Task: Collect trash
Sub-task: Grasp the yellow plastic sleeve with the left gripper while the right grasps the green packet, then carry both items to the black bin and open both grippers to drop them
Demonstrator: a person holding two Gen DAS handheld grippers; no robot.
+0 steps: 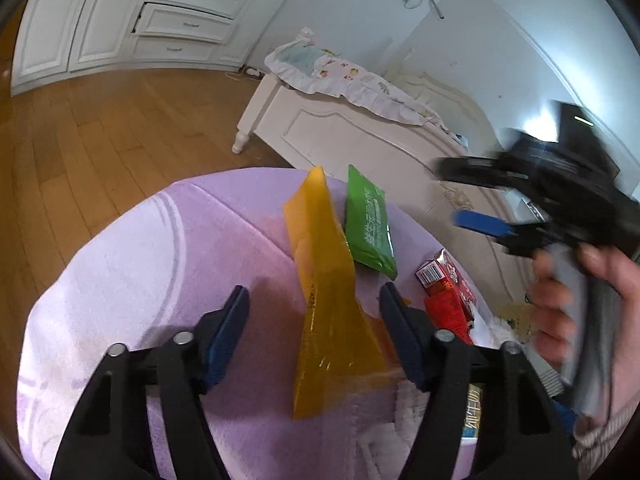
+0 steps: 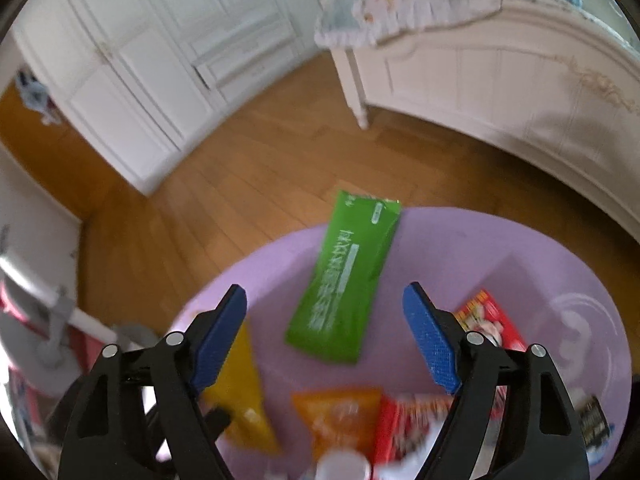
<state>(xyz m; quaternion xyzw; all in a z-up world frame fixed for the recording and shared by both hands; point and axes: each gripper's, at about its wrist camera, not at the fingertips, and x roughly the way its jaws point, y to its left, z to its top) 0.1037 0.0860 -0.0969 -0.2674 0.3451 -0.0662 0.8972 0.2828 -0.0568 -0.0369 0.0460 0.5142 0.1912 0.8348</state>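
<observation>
A round table with a lilac cloth holds trash. A yellow wrapper lies between the open fingers of my left gripper, with a green packet just beyond it and a red carton to the right. My right gripper hovers above the table's right side in the left wrist view, blurred. In the right wrist view my right gripper is open and empty above the green packet, with the yellow wrapper, an orange packet and red wrappers nearer the camera.
A white bed with a floral blanket stands just behind the table. White wardrobes with drawers line the far wall across a wooden floor. A grey and pink stand is at the left of the right wrist view.
</observation>
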